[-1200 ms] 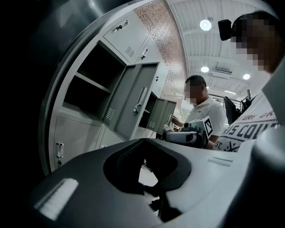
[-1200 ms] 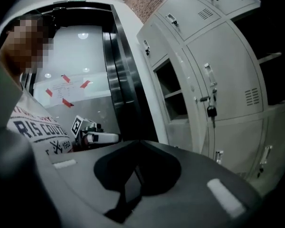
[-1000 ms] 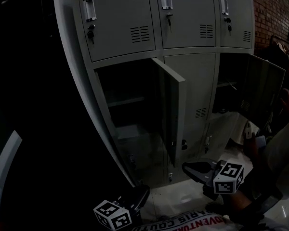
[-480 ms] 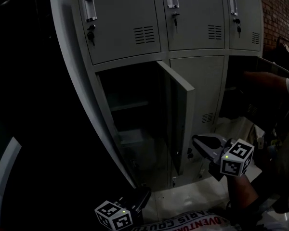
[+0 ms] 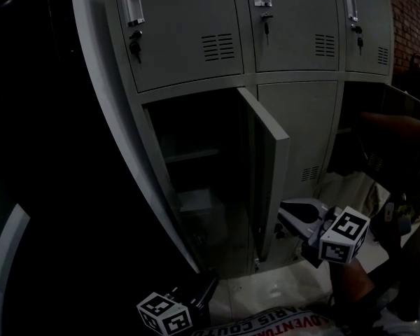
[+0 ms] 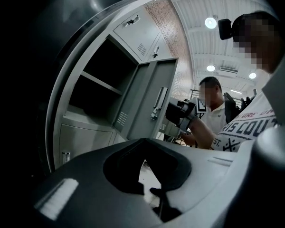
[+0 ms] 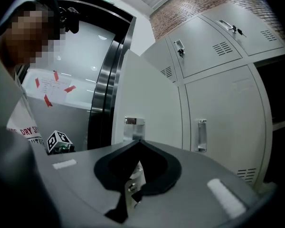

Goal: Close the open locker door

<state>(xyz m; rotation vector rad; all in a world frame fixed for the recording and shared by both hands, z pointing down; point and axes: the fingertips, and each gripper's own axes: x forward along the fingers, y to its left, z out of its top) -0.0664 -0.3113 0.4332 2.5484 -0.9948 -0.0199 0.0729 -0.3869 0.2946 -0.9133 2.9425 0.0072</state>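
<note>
The open locker door (image 5: 269,163) swings out from the dark left compartment (image 5: 196,166) of the middle row, edge toward me. My right gripper (image 5: 283,213) is shut and empty, with its tip close against the lower outer face of that door. Whether it touches I cannot tell. In the right gripper view the closed tips (image 7: 138,141) point at the door's pale face (image 7: 147,94), just under its metal handle (image 7: 134,126). My left gripper (image 5: 208,283) hangs low near the floor, shut on nothing. In the left gripper view its tips (image 6: 145,139) face the open compartment (image 6: 97,75).
Closed locker doors (image 5: 185,30) fill the top row. A second locker at the far right stands open, with another person's arm (image 5: 399,126) reaching toward it. That person (image 6: 213,115) stands behind my right gripper (image 6: 180,114). Pale floor (image 5: 280,285) lies below the lockers.
My right gripper has risen and moved left toward the open door's outer face. The door's angle looks about the same. The left gripper stays low.
</note>
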